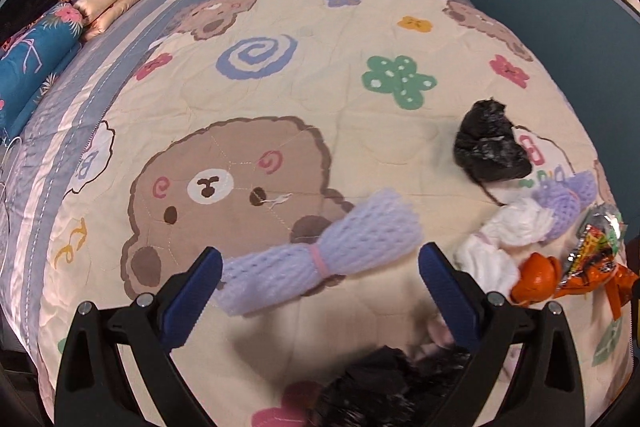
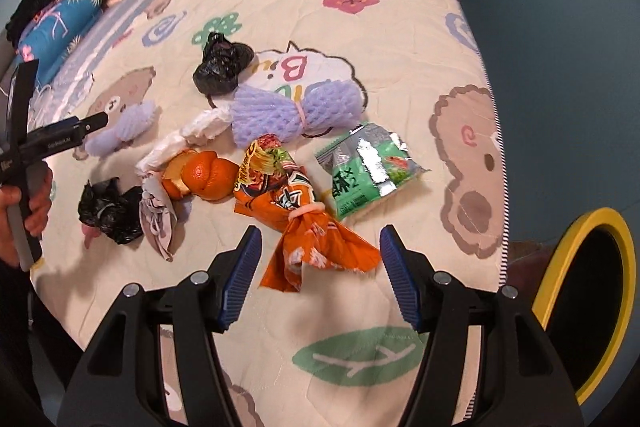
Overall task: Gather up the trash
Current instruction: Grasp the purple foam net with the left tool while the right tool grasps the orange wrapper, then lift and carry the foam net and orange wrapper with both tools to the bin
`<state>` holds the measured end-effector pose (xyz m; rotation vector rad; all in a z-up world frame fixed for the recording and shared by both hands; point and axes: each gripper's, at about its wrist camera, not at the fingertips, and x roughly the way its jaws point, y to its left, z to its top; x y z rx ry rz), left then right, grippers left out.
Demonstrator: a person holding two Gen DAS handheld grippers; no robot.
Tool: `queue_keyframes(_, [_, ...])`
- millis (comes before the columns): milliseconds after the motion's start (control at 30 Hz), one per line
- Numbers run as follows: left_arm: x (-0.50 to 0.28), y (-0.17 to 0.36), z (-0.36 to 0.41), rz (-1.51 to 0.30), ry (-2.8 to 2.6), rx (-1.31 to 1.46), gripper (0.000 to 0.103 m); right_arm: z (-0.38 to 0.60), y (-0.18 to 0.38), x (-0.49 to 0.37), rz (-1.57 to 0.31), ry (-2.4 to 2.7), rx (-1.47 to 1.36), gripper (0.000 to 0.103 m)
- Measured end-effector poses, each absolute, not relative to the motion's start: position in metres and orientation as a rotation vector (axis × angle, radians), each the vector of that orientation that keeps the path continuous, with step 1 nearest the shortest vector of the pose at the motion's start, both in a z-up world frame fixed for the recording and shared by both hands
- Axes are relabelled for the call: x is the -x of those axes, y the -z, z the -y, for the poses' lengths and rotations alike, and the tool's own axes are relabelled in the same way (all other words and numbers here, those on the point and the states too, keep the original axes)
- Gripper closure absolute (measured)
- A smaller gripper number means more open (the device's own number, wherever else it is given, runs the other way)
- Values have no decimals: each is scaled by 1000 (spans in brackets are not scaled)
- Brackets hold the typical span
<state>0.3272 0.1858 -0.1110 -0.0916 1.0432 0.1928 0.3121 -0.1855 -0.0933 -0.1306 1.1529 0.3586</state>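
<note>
Crumpled black plastic bag point(image 1: 384, 383) lies blurred just under the left tongs point(image 1: 320, 291), which gape wide and empty over a lavender foam net point(image 1: 320, 259) cinched by a pink band. Right tongs point(image 2: 320, 275) also stand wide, empty, over a glossy orange wrapper point(image 2: 304, 227) on the quilted bed point(image 2: 400, 27). Nearby lie orange peel point(image 2: 204, 175), a green foil packet point(image 2: 364, 171) and white tissue point(image 2: 200, 129). A yellow-rimmed bin point(image 2: 580, 291) stands beside the bed.

1. The bed quilt point(image 2: 400, 39) carried a white speech cloud at about 12 o'clock in the right wrist view, printed with letters that seemed to read "Biu", seen upside down.
2. The green snack packet point(image 2: 366, 169), near centre, showed "x2" beside a Chinese character.
3. The orange noodle wrapper point(image 2: 280, 187) bore unreadable print.
</note>
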Motion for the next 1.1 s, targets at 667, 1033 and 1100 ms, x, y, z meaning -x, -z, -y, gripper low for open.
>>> queue_keyframes(667, [-356,163,-203,-1118,-39,77,23,164,138,-338,-1264,-365,207,53])
queue_keyframes(1033, [-355,171,-175,-1169,87,-68,56,159,147,-339,-1282,-349,257,68])
queue_keyframes(1100, [-351,168,-172,-1161,88,-81,67,158,145,-336,-1276,-353,262,73])
